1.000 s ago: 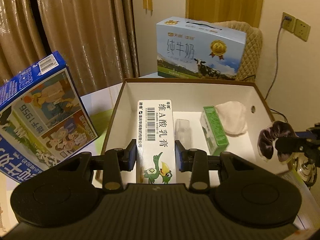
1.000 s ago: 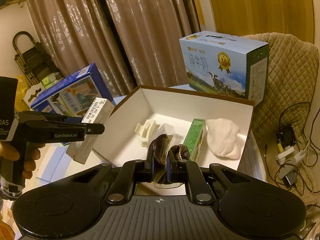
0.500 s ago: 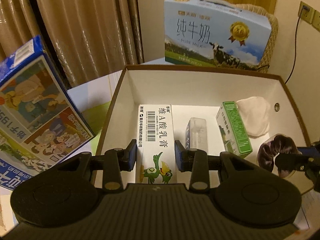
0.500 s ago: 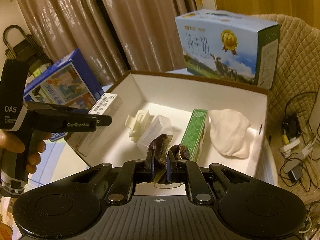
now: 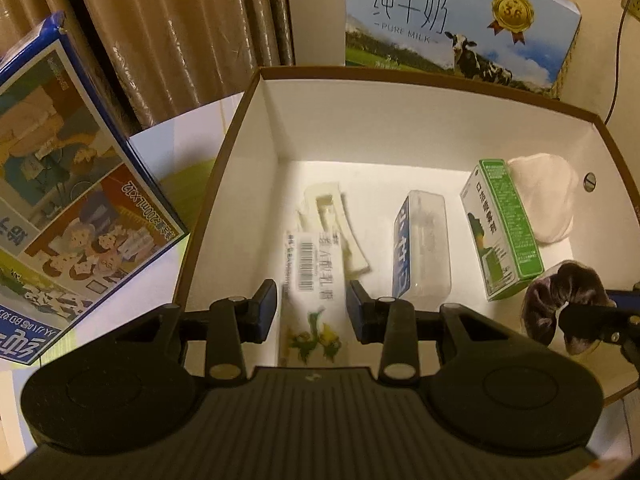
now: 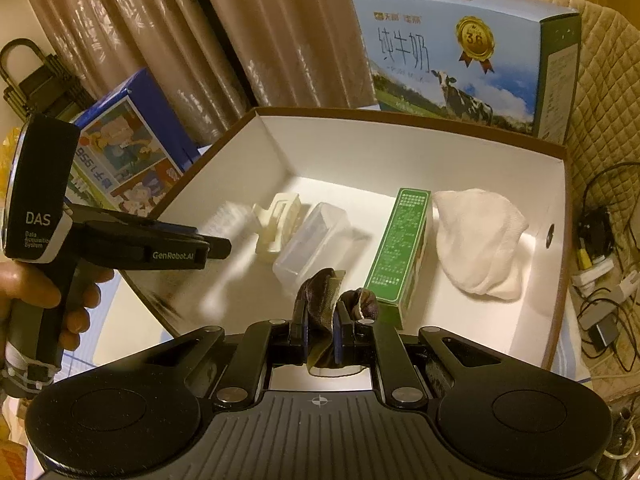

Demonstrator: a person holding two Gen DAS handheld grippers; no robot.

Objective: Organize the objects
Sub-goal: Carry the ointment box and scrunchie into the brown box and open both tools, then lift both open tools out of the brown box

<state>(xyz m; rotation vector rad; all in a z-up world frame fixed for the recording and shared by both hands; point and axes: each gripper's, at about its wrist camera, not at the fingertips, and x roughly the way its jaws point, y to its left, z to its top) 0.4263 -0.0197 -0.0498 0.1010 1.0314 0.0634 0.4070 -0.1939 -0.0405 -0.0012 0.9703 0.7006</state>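
The left gripper [image 5: 311, 306] is hanging spread over the open box [image 5: 440, 80], the blurred ointment carton [image 5: 314, 280] dropping free towards six o'clock, while the right gripper [image 6: 320, 332] is pinching a dark scrunchie [image 6: 324, 300] at four o'clock, seemingly awaiting room inside

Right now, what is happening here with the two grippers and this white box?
A person is putting small items into the open white box. The left gripper is over the box with its jaws open; the white ointment carton between them looks blurred, as if just let go. The right gripper is shut on a dark scrunchie above the box's near edge. A hair clip, a clear case, a green carton and a white cloth already lie inside.
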